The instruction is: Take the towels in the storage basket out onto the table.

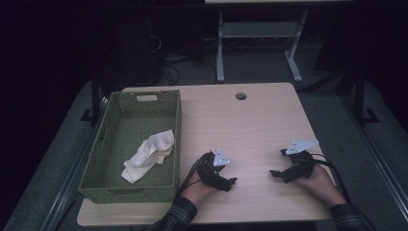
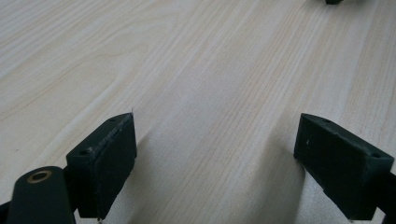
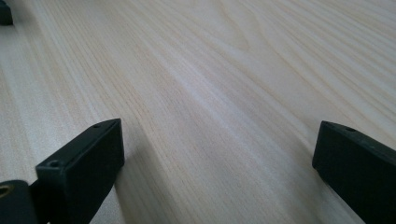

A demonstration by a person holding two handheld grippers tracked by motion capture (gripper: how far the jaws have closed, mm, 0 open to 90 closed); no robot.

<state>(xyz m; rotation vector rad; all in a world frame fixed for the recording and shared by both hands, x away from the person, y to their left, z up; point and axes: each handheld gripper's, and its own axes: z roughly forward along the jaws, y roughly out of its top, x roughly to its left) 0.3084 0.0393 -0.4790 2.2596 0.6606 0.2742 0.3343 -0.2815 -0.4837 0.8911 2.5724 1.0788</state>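
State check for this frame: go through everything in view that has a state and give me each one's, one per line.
left gripper: open, nothing between the jaws, low over the table
right gripper: open, nothing between the jaws, low over the table
cloth: crumpled, lying inside the basket
green basket: upright on the table's left side, holding the cloth
table: bare wood between the two grippers

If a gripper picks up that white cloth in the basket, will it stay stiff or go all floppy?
Probably floppy: the white cloth lies crumpled in soft folds in the green basket. It looks thin, so likely light. Its loose ends would probably dangle when lifted.
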